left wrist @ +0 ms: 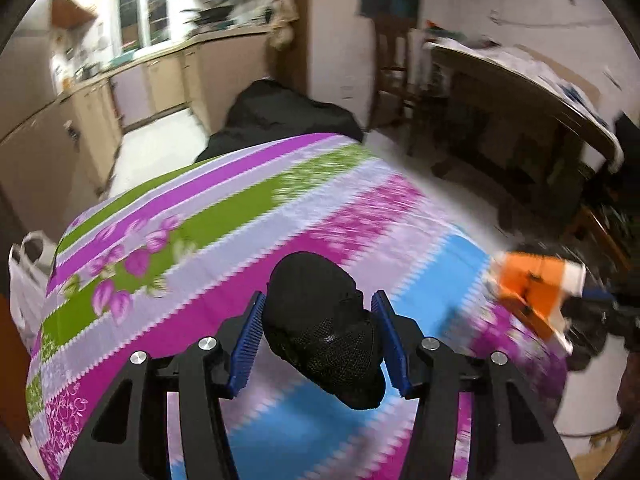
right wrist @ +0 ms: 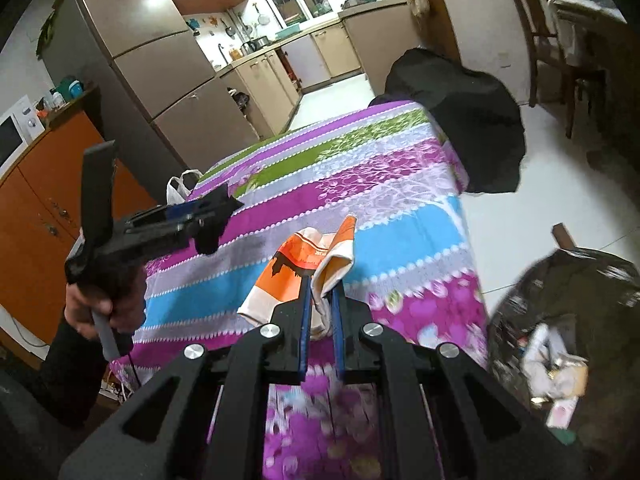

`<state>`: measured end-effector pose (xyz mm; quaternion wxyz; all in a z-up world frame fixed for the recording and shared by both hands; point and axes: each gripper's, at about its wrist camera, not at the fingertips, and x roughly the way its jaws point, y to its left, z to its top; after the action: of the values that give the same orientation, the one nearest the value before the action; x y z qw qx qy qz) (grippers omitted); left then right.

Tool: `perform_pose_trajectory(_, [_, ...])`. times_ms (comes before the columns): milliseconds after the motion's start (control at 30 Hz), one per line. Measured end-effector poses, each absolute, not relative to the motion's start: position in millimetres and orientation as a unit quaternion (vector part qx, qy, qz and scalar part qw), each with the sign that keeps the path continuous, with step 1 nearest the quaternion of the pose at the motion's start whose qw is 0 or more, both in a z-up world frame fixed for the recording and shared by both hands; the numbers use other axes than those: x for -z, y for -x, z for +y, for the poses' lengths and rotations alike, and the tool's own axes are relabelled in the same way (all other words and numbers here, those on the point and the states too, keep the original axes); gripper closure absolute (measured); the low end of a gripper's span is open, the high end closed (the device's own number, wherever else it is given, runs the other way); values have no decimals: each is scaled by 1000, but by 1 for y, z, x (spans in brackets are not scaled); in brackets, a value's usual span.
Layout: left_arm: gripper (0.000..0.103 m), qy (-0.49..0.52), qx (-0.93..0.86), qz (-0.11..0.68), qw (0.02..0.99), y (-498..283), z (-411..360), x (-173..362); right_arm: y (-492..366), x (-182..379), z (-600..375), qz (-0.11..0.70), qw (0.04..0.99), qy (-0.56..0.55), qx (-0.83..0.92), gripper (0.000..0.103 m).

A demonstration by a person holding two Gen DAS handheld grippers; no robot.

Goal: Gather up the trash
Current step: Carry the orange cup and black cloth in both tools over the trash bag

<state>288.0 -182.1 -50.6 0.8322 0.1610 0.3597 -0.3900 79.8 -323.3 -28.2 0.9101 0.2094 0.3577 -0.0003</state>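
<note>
- A crumpled black mesh wad (left wrist: 326, 332) is clamped between the blue pads (left wrist: 248, 344) of the left claw (left wrist: 320, 340) and is held above the counter (left wrist: 224, 248), which is covered by a striped floral cloth in magenta, green, lilac and blue.
- An orange-and-white paper wrapper (right wrist: 304, 268) is pinched in the right claw (right wrist: 320, 312), whose jaws are drawn almost together on it; the same wrapper is seen, blurred, at the right edge of the left wrist view.
- The left claw's handle is gripped by a person's hand (right wrist: 102, 300), seen in the right wrist view.
- An open black trash bag (right wrist: 560, 320) is seen on the floor just beside the counter's near right corner; paper and packaging already lie inside it, so part of the collecting is judged to be done.
- No loose trash can be made out on the visible part of the cloth; what is left is judged to be the carrying of both held pieces to the bag and their release there.
- A large black covered shape (right wrist: 460, 120) stands against the counter's far end, and a white plastic bag (right wrist: 182, 188) hangs at its left side.
- The room is a kitchen-diner: a tall fridge (right wrist: 132, 56), beige cabinets under a window, an orange cabinet with a microwave, a white tiled floor, and a dark dining table with wooden chairs at the right.
</note>
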Motion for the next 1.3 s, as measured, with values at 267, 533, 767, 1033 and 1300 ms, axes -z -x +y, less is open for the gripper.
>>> perform_pose_trajectory(267, [48,-209,502,325,774,-196,-274,35,16,-20,-372,337,914,-191,121,95])
perform_pose_trajectory(533, [48,-267,590,306,697,-111,-390,25,83,-33,-436,370,878,-174,247,94])
perform_pose_trajectory(767, [48,-322,615,301,654,-68,-452,43,82,-21,-472,414,851,-186,263,94])
perform_pose_trajectory(1033, [48,-353,596,337,637,-82,-460,88,60,-1,-473,460,838,-171,240,94])
perform_pose_trajectory(1300, [47,-356,587,337,644,-92,-463,98,48,5,-468,471,835,-167,231,94])
